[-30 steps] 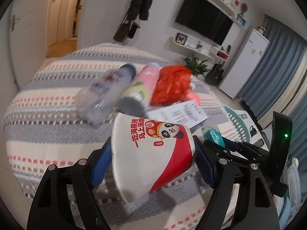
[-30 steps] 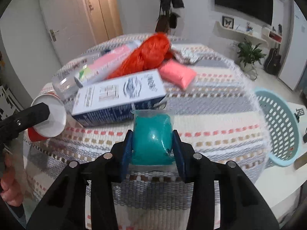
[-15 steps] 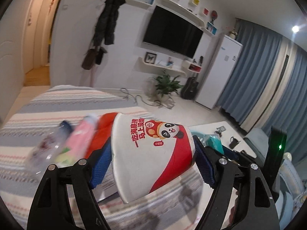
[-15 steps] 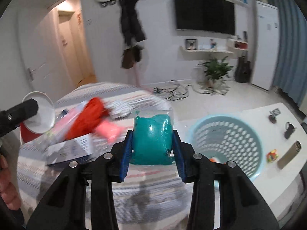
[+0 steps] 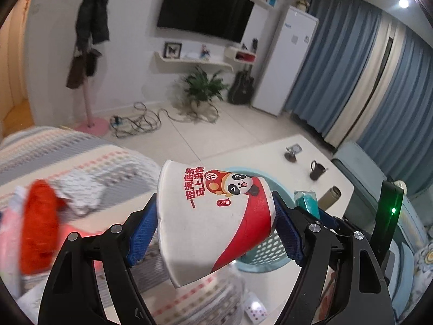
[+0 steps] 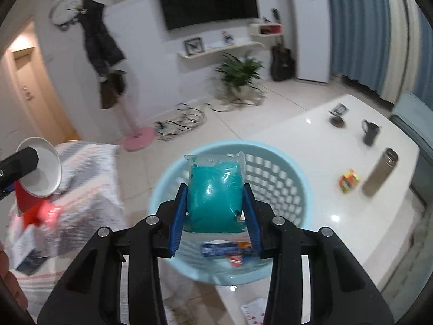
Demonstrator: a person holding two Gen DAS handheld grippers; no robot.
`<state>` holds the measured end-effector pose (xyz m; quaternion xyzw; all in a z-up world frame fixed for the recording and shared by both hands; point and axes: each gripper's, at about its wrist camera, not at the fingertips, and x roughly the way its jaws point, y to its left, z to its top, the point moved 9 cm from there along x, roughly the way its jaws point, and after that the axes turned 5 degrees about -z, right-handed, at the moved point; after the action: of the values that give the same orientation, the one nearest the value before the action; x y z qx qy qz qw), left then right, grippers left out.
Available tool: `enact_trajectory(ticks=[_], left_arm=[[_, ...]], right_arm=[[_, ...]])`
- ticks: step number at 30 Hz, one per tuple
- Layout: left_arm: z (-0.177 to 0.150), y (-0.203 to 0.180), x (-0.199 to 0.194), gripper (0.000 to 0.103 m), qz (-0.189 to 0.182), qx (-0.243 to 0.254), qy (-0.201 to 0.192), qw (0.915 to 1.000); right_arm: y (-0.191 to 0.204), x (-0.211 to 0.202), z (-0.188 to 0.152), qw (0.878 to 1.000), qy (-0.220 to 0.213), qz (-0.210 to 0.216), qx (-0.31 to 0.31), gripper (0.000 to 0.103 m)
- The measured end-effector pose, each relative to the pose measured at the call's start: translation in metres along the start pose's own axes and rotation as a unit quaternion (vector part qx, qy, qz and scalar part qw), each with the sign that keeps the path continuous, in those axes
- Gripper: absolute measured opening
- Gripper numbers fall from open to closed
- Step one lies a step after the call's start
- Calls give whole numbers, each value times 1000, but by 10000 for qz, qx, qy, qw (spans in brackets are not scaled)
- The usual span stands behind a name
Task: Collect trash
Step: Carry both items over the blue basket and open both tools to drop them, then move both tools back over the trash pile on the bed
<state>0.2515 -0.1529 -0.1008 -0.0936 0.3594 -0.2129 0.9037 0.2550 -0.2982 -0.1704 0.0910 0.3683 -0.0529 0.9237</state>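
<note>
Right wrist view: right gripper fingers clamp the teal packet, with the blue basket just beyond them. Left gripper fingers grip the paper cup. Carry step; next likely centre over the basket, then release.

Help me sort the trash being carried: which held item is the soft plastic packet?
The teal plastic packet in the right gripper; the left gripper holds a stiff white-and-red paper cup.
</note>
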Motion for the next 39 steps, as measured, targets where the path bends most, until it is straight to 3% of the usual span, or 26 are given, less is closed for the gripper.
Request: enact_trajectory(ticks=[4,13,14,17,27,33,39], left_arm=[[-8,-1,31,76,-408,-333,292,9982],[-27,-1,75,78,-361,-329,705,9963],[-29,-2,78,78,-387,-328,742,9960],[-32,-1,79,80,-465,-368,796,9951],[-38,4,65,81,-440,-360,742,9956],[-37,4,42,81,-434,-323,561,9970],[-32,7,-3,81,-315,-197,195,9991]], right_arm=[[-17,24,-9,9995,266,-142,134,37],[-25,65,-30,9964,770,-280,235,38],[-26,67,-31,9960,811,-270,268,39],[-31,74,-35,9942,941,-156,493,59],[-44,67,-38,9941,911,-135,579,59],[-27,48,-33,9963,760,18,410,59],[12,9,-19,9988,336,350,73,59]])
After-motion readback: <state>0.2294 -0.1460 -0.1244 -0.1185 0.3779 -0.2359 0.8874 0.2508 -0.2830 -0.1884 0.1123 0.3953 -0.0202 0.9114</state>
